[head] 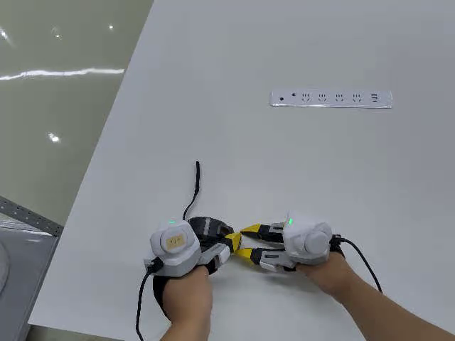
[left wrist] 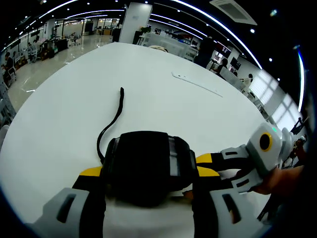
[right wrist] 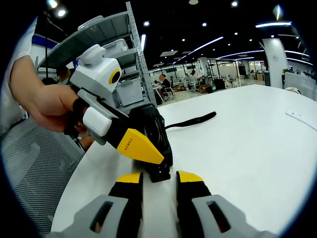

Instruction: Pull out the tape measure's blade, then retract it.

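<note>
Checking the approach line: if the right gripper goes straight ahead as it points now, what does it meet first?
Probably the tape measure, held in the left gripper; its black tip sits between the right gripper's jaws.

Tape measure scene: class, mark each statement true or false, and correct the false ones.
1. The left gripper has its jaws closed on the tape measure. True.
2. The right gripper has its jaws shut tight. False: they stand open, at the front of the case.
3. The power strip lies between the two grippers. False: it lies farther off on the table, beyond them.
4. The black strap lies on the table. True.
</note>
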### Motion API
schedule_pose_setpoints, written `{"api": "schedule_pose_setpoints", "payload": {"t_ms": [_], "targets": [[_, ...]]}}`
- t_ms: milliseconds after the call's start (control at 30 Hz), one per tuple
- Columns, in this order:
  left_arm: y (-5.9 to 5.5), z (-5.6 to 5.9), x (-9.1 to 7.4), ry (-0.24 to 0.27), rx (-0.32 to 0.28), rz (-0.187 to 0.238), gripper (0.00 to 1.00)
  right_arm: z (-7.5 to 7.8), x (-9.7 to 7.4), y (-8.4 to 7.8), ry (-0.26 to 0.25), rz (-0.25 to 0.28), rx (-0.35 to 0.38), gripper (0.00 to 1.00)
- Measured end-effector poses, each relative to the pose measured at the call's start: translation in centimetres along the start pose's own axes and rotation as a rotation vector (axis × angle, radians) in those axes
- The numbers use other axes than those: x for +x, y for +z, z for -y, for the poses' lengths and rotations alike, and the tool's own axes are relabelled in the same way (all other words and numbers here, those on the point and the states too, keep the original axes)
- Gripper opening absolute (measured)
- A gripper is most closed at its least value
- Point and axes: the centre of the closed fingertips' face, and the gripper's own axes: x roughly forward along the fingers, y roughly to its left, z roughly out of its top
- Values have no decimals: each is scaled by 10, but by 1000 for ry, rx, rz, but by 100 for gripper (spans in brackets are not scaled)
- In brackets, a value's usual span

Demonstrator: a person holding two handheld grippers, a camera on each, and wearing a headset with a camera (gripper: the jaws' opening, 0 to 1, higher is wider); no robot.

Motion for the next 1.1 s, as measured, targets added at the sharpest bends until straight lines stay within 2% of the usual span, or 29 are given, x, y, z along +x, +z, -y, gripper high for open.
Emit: {"api": "schedule_pose_setpoints", "payload": {"t_ms": [200,467,733,833,1100], "targets": [[-2,0,-2,-38,17,-8,67,1,-2,0,-10,4,16,26],[-4,-1,-1,-44,33,-11,66,0,-4,0,-14,2,20,26],[-5,0,-4,-61,72,-17,64,-1,-8,-2,-25,-6,19,27],[-6,0,-5,-74,77,-7,65,1,-11,-3,-41,-11,14,27],[-9,-1,-8,-100,101,-4,69,3,-23,1,-75,17,37,31]]}}
